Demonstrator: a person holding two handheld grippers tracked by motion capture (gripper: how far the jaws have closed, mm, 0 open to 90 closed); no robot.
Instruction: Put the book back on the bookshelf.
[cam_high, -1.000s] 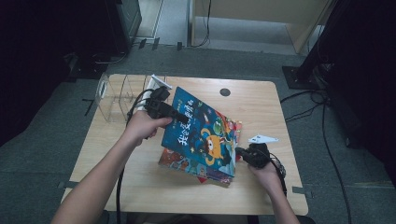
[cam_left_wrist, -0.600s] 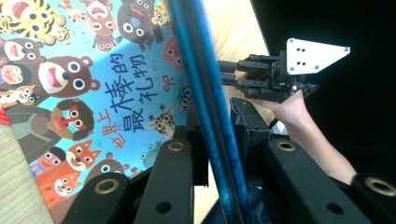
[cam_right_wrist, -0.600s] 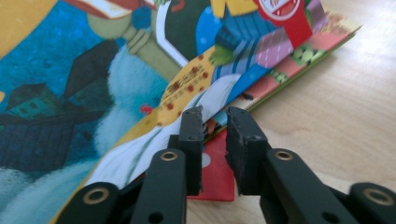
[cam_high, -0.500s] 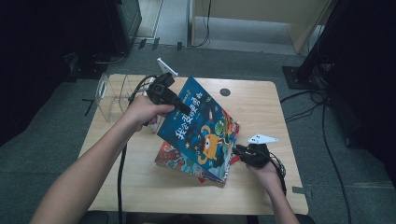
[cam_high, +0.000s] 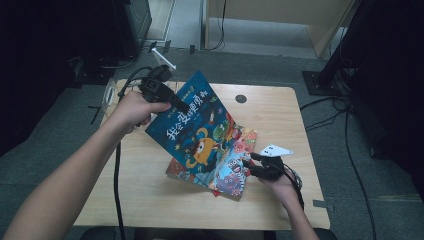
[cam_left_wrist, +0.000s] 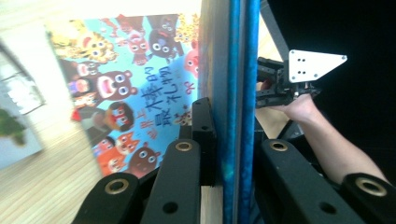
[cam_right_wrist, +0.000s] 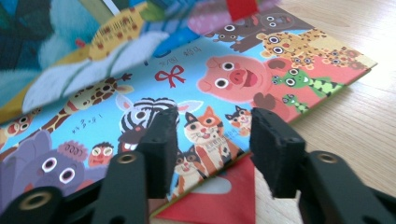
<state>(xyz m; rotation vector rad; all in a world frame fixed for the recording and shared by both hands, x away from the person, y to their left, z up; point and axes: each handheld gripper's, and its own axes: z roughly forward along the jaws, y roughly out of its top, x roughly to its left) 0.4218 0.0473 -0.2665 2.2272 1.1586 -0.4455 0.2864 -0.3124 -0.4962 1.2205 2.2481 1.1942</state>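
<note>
A blue picture book (cam_high: 195, 125) hangs tilted above the table, its lower edge still over the stack. My left gripper (cam_high: 182, 106) is shut on its upper left edge; in the left gripper view the book (cam_left_wrist: 238, 93) runs edge-on between the pressed jaws of that gripper (cam_left_wrist: 233, 135). Under it lie an animal picture book (cam_high: 232, 175) and a red book (cam_high: 174, 170). My right gripper (cam_high: 246, 167) sits at the stack's right side. Its jaws (cam_right_wrist: 210, 135) have just been opening and stand apart over the animal book's corner (cam_right_wrist: 224, 79), touching nothing, with the red book (cam_right_wrist: 219, 200) below.
The wooden table (cam_high: 280, 110) has a round black hole (cam_high: 241, 98) at the back. A clear plastic container (cam_high: 107, 95) stands at the back left, behind my left hand. Dark furniture and cables ring the table on the floor.
My left gripper has risen with the blue book, lifting and tilting it more steeply off the stack. The right gripper has stayed in place and its jaws have spread apart.
</note>
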